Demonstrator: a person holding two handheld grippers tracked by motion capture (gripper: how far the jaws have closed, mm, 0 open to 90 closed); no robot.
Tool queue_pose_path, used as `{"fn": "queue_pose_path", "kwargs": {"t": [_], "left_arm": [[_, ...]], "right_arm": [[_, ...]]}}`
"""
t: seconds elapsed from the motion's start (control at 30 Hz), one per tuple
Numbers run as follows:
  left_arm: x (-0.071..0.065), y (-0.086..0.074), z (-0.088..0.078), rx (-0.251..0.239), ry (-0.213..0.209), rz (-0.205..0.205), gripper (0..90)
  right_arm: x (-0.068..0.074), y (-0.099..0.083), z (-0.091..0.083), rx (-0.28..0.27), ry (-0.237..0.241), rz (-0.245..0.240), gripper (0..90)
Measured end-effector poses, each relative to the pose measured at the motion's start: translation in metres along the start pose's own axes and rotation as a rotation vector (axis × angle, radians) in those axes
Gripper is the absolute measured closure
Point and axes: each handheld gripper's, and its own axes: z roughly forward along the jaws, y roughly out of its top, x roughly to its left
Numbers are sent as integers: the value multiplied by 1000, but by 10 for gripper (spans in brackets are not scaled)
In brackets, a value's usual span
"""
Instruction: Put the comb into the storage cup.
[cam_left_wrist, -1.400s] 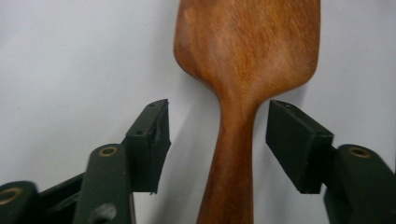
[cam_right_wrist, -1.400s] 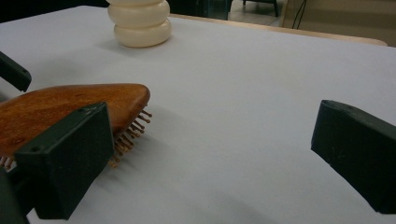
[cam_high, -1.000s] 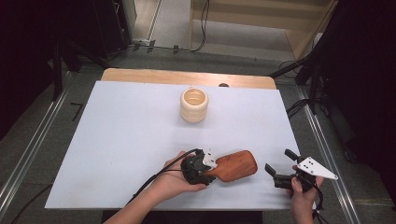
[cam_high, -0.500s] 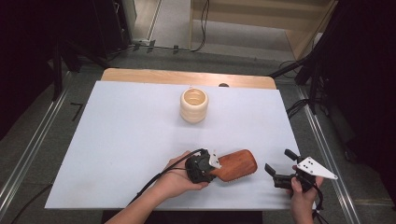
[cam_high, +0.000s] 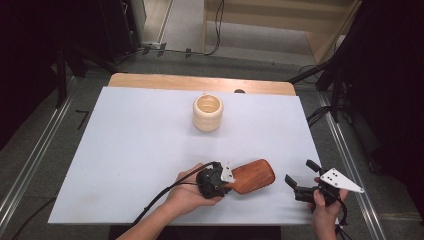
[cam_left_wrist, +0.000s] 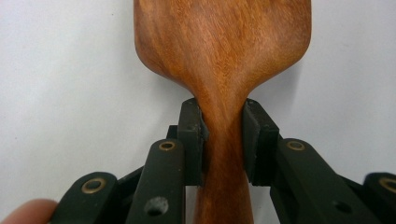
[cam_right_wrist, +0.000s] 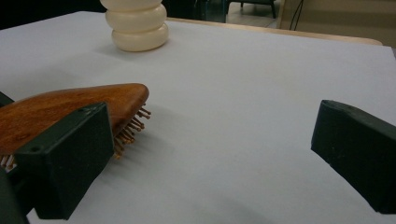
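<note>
Clamped on the narrow neck of the wooden hairbrush (cam_left_wrist: 223, 56), the left gripper (cam_left_wrist: 223, 140) has just closed its jaws where the handle gives purchase, bristles down on the white table (cam_high: 125, 140), while the right gripper (cam_high: 302, 177) waits just beside, jaws spread wide.

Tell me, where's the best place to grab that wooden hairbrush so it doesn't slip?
Probably at the narrow neck, where the handle meets the wide head. The hairbrush lies bristles down on the white table, so its slim sides are free. Come in level along the handle and pinch from both sides. The left gripper is shut there, and the widening head should keep it from sliding off.
</note>
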Motion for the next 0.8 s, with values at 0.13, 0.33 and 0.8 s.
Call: {"fn": "queue_pose_path", "kwargs": {"t": [0.13,0.33,0.8], "left_arm": [[1,-4,-3,-18,1,-15,727],[3,-9,-8,-39,10,-32,727],[10,-24,-32,-154,92,-85,726]], "right_arm": [[1,1,-1,4,-6,-2,0],[2,3,-2,19,4,-8,0],[9,13,-3,35,36,-10,0]]}}
